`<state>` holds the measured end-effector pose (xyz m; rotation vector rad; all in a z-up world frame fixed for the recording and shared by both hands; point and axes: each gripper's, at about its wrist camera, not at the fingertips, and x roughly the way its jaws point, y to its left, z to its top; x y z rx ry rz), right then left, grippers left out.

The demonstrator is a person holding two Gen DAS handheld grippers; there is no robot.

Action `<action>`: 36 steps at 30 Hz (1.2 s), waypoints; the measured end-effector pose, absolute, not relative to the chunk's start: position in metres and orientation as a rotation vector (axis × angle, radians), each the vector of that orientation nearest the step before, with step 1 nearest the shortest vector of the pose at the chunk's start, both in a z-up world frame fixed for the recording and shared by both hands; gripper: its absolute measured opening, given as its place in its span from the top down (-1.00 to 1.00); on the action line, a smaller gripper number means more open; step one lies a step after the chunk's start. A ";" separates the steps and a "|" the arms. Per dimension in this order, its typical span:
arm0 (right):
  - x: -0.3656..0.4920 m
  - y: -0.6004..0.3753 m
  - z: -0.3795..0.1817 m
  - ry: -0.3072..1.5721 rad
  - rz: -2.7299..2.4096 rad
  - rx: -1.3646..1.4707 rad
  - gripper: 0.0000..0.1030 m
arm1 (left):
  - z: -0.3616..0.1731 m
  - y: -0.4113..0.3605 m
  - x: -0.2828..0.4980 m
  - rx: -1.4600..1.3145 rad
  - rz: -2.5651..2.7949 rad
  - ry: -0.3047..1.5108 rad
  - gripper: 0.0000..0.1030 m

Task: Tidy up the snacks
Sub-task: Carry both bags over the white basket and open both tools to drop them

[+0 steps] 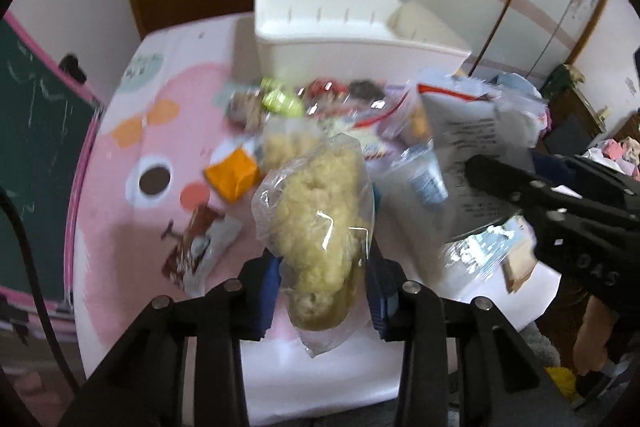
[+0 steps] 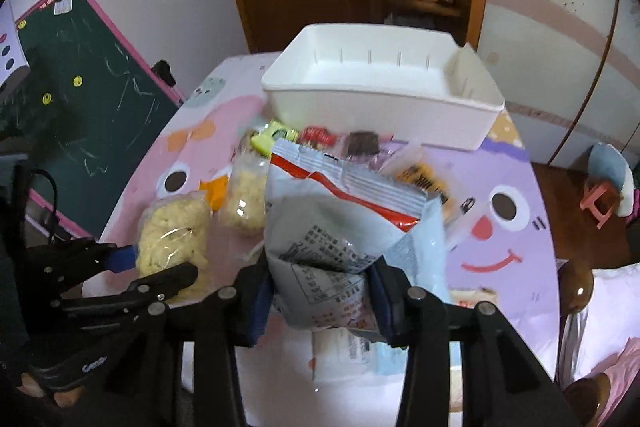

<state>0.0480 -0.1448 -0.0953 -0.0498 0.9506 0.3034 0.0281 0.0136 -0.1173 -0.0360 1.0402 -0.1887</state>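
My left gripper (image 1: pixel 324 287) is shut on a clear bag of yellow puffed snack (image 1: pixel 320 219), held up above the table. In the right wrist view the same bag (image 2: pixel 172 231) hangs at the left between that gripper's fingers (image 2: pixel 180 275). My right gripper (image 2: pixel 324 299) is shut on a crumpled white and pale blue snack bag with a red stripe (image 2: pixel 344 211), also lifted. That bag (image 1: pixel 480 131) shows at the right of the left wrist view. An empty white bin (image 2: pixel 380 107) stands at the table's far side.
Loose snacks lie in front of the bin: a green packet (image 2: pixel 272 137), a red one (image 2: pixel 318 137), a second clear yellow bag (image 2: pixel 246 199), an orange packet (image 1: pixel 232 175) and a brown wrapper (image 1: pixel 200 247). A chalkboard (image 2: pixel 92 99) leans at the left.
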 end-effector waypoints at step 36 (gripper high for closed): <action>0.314 -0.174 -0.010 0.883 0.099 -0.023 0.13 | 0.014 -0.030 0.323 0.056 -0.120 0.838 0.26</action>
